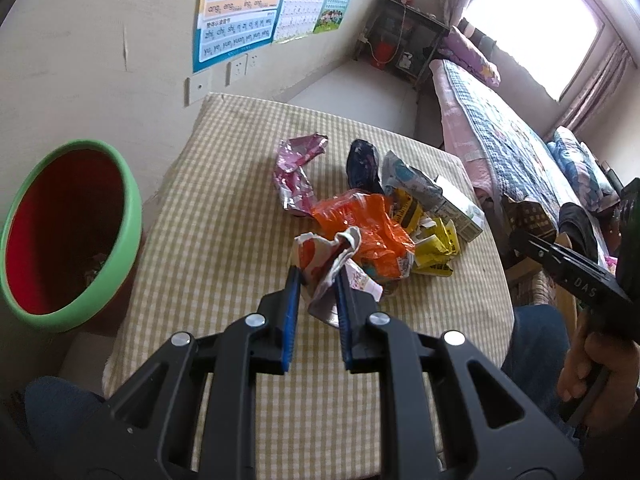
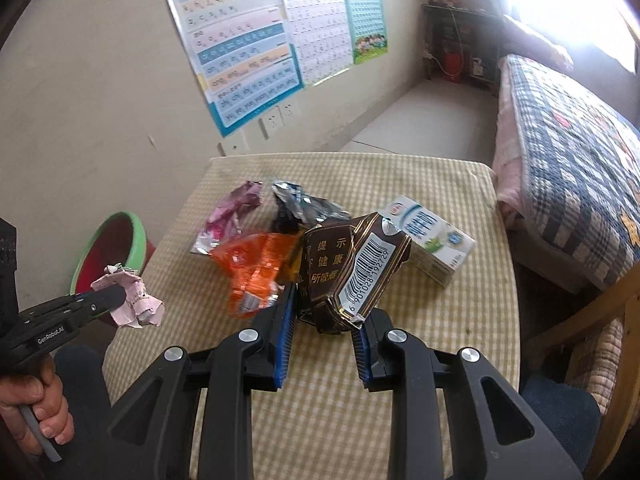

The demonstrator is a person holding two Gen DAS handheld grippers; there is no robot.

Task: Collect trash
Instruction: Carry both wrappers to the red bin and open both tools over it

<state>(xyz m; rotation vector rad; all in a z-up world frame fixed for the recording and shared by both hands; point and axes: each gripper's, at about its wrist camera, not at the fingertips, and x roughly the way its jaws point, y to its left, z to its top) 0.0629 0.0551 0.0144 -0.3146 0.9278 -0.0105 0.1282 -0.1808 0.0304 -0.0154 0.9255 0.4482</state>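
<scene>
On the far left we saw a beige wall (image 2: 80, 120), and low against it a red bin with a green rim (image 1: 136, 208) that stood on the floor just beside the table. Higher on the wall hung three paper charts (image 2: 236, 52), and under them some white sockets (image 2: 276, 120).

The table was covered with a yellow checked cloth (image 1: 224, 216). Our left gripper (image 1: 318, 280) was clamped on a crumpled pink and white wrapper (image 1: 340, 264), which hung in the air between the blue pads. In the right wrist view this wrapper stayed in front of the bin's rim.

In the middle of the cloth lay the rest of the trash: a pink foil wrapper (image 1: 296, 164), a dark wrapper (image 1: 362, 164), an orange plastic bag (image 1: 368, 224), yellow packets (image 1: 434, 248) and a white and green carton (image 2: 432, 240). These pieces were close together, some of them touching.

Our right gripper (image 2: 326, 312) was clamped on a crushed brown cigarette pack (image 2: 352, 268) with a barcode, lifted above the cloth and tilted.

To the right of the table was a bare grey floor (image 2: 420, 120) and a dark shelf (image 2: 460, 44) in the corner. On the far right stood a bed with a checked quilt (image 2: 568, 140), and behind it a very bright window (image 1: 532, 20) with curtains.
</scene>
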